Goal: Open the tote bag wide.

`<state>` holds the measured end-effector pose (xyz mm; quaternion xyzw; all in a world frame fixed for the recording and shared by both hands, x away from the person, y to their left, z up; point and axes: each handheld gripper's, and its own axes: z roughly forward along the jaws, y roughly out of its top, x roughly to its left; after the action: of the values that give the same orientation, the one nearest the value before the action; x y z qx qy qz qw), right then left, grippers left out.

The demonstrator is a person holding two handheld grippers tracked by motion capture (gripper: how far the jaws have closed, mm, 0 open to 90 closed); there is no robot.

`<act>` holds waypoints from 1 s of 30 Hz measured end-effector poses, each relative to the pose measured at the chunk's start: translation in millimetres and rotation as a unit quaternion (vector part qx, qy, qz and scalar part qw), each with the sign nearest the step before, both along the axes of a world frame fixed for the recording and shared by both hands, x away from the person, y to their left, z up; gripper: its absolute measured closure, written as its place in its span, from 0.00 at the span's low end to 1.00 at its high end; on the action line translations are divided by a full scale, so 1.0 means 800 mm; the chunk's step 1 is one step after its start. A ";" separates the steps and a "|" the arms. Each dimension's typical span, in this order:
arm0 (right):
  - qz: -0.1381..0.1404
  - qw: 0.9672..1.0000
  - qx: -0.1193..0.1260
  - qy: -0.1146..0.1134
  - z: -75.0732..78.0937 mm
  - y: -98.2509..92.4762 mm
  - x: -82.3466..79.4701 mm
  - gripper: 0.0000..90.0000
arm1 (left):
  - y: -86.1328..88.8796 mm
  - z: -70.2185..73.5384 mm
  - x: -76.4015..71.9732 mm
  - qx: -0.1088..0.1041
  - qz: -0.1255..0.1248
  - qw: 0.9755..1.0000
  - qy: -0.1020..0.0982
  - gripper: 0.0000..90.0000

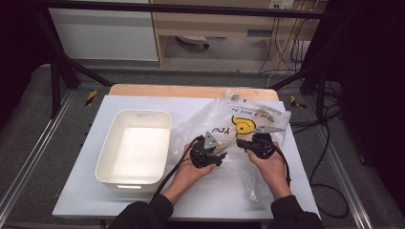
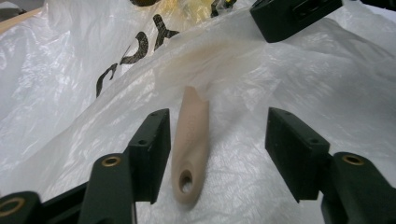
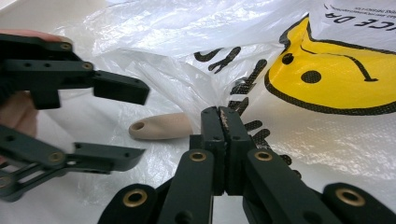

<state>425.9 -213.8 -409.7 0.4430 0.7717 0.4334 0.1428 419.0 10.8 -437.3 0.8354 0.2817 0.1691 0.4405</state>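
A thin white plastic bag with a yellow smiley face lies crumpled on the white board. A beige handle with a hanging hole pokes out of the bag's mouth, and its far end is hidden under the film. My left gripper is open, its jaws standing either side of the handle without touching it. My right gripper is shut on a fold of the bag beside the handle. In the high view, the left gripper and right gripper sit close together at the bag's near edge.
A white rectangular bin stands empty on the left half of the white board. The bag covers the right half and trails toward the front edge. Cables hang off the right side of the table.
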 end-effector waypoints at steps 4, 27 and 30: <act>0.001 1.000 -0.001 -0.001 -0.001 0.000 0.000 1.00 | 0.004 0.009 -0.011 -0.002 -0.001 1.000 -0.003 0.40; 0.009 1.000 -0.011 0.005 -0.005 0.002 -0.003 1.00 | 0.040 0.053 -0.030 -0.054 0.015 0.998 0.002 0.27; 0.012 1.000 -0.016 0.007 -0.007 0.002 -0.003 1.00 | 0.044 0.059 -0.032 -0.064 0.022 0.998 -0.005 0.27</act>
<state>423.2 -211.9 -414.9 0.4349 0.7846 0.4195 0.1391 393.2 46.1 -389.8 0.7982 0.3079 0.1648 0.4907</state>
